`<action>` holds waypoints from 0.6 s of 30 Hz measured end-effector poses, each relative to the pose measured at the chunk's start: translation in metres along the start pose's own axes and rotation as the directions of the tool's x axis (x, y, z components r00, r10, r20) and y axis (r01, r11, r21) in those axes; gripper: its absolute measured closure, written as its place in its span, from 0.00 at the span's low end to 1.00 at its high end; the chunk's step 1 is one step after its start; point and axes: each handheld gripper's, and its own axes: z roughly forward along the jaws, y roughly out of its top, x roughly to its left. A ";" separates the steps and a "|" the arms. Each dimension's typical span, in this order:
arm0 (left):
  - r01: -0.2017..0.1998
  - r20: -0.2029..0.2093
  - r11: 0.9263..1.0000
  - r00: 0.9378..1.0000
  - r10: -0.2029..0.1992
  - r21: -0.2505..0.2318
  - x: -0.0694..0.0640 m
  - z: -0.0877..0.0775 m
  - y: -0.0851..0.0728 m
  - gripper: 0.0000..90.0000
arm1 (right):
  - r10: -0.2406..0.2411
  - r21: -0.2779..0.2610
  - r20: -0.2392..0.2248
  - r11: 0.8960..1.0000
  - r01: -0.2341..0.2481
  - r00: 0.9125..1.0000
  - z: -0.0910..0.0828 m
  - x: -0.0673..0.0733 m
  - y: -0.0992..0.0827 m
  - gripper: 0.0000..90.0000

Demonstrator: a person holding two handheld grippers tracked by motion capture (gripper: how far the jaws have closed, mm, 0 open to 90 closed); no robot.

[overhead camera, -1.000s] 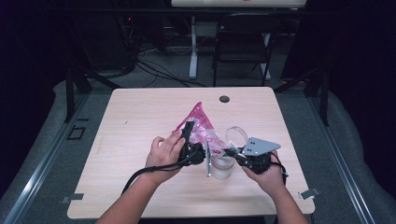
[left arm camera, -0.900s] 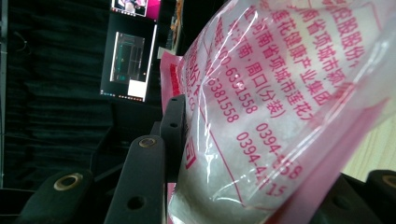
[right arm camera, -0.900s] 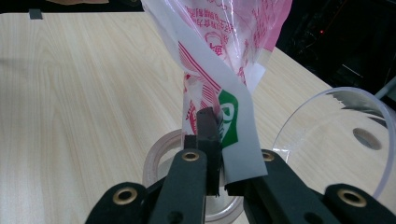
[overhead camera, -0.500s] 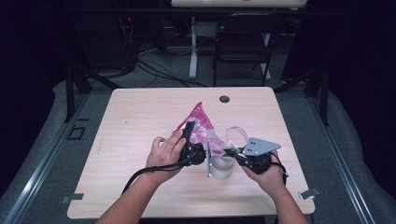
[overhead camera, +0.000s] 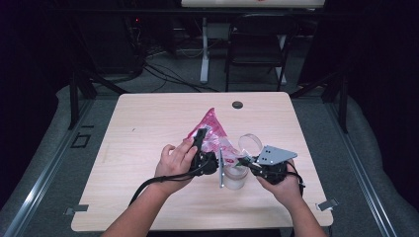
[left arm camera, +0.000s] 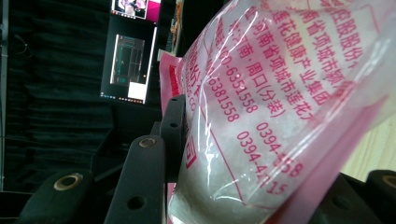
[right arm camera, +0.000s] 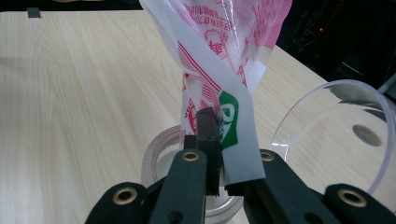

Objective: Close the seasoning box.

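Observation:
A pink-printed clear plastic bag (overhead camera: pixel 212 129) with white granules inside is held up over the table between both hands. My left gripper (overhead camera: pixel 201 144) is shut on the bag's full body (left arm camera: pixel 280 70), with the black jaws pressing either side. My right gripper (overhead camera: pixel 245 163) is shut on the bag's lower corner (right arm camera: pixel 233 140), a white strip with a green mark, pinched just above the mouth of a clear jar (right arm camera: pixel 156 154). The jar (overhead camera: pixel 236 180) stands on the table between the two hands. The right gripper's far jaw is partly hidden by the strip.
A clear round lid (overhead camera: pixel 250 142) lies just behind the jar, also right of the jaws (right arm camera: pixel 336 130). The light wooden table (overhead camera: pixel 148 123) has a dark grommet hole (overhead camera: pixel 237 104) near its far edge. A dark chair (overhead camera: pixel 259 44) stands beyond the table.

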 end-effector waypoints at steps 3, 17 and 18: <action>0.000 0.001 1.000 1.000 0.000 0.005 0.000 0.000 0.001 0.73 | 0.004 -0.001 0.002 1.000 -0.004 1.000 0.000 0.000 -0.001 0.98; -0.003 0.000 1.000 1.000 0.003 0.002 0.000 0.000 0.002 0.74 | 0.002 0.005 -0.001 1.000 -0.002 1.000 0.001 -0.001 -0.002 0.98; -0.002 0.001 1.000 1.000 0.002 0.002 0.000 0.000 0.002 0.74 | 0.005 0.002 -0.002 1.000 -0.005 1.000 0.001 0.000 -0.002 0.98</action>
